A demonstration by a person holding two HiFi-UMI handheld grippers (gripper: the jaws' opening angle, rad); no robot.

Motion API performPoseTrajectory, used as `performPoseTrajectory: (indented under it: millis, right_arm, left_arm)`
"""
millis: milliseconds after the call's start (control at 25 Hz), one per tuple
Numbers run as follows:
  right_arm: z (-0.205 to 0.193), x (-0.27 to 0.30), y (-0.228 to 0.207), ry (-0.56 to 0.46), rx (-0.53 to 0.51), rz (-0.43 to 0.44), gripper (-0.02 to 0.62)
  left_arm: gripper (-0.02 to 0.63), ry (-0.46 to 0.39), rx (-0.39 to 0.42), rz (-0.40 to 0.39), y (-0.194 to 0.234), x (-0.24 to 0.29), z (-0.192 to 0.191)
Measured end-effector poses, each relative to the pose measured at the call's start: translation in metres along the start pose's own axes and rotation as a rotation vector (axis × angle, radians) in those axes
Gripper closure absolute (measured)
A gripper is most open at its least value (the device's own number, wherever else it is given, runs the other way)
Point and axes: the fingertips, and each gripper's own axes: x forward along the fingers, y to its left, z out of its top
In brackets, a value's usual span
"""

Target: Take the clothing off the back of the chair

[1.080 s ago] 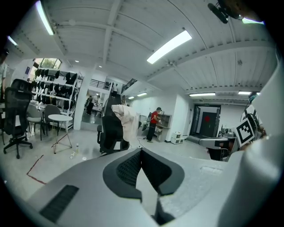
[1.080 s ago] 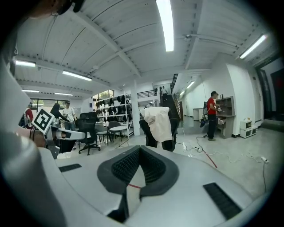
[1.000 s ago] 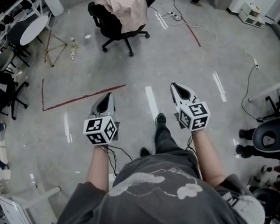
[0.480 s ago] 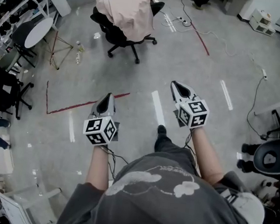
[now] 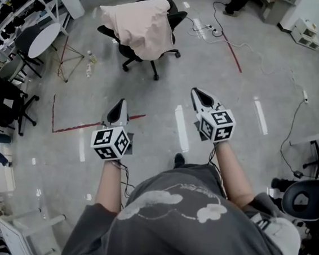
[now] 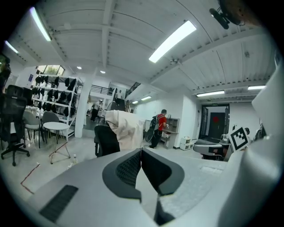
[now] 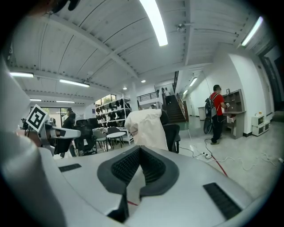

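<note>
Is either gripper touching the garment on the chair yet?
No: the left gripper and right gripper are over open floor, well short of the pale garment draped on the office chair.

a pale peach cloth garment [image 5: 139, 26] drapes a black swivel office chair [image 5: 175, 19] at the far left. the glossy concrete floor [image 5: 235, 104] is grey, with red tape lines [image 5: 92, 124] and short white strips [image 5: 180, 126]. the left gripper [image 5: 121, 102] and right gripper [image 5: 195, 91] are light grey with black ribbed pads [image 6: 128, 167] — their cubes [image 5: 111, 143] white with black square markers. the person's loose t-shirt [image 5: 193, 241] is dark grey with a white cloud print.
</note>
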Motion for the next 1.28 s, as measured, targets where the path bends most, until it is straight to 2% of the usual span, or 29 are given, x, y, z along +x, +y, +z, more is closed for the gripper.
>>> performPoseTrajectory:
  millis: [40,80,120,160,320,480,640,880,1280]
  right_arm:
    - [0.002,0.004,-0.008,-0.001,0.0,0.005,0.601]
    - [0.004,0.009,-0.016,-0.002,0.0,0.011,0.601]
    - [0.006,0.013,-0.024,-0.001,-0.002,0.017,0.601]
    - [0.008,0.016,-0.031,-0.001,-0.003,0.023,0.601]
    - [0.014,0.025,-0.054,-0.001,-0.004,0.048,0.601]
    - [0.01,0.032,-0.071,0.003,0.025,0.054,0.601]
    - [0.002,0.036,-0.079,0.02,0.047,0.058,0.601]
    - [-0.003,0.048,-0.093,0.037,0.048,0.048,0.601]
    - [0.016,0.092,-0.134,0.037,0.051,0.0,0.601]
  left_arm:
    - [0.606,-0.01,-0.01,-0.002,-0.002,0.009,0.004]
    - [0.573,-0.018,-0.023,-0.007,-0.005,0.018,0.008]
    - [0.493,-0.024,-0.034,-0.013,-0.008,0.027,0.011]
    - [0.447,-0.03,-0.042,-0.015,-0.011,0.035,0.014]
    - [0.337,-0.051,-0.044,0.009,-0.021,0.057,0.022]
    - [0.258,-0.027,-0.084,-0.016,-0.03,0.072,0.014]
    - [0.156,0.004,-0.065,0.035,-0.023,0.084,0.011]
    - [0.129,0.016,-0.047,0.077,-0.004,0.116,0.017]
    - [0.104,-0.011,-0.073,0.04,0.015,0.182,0.044]
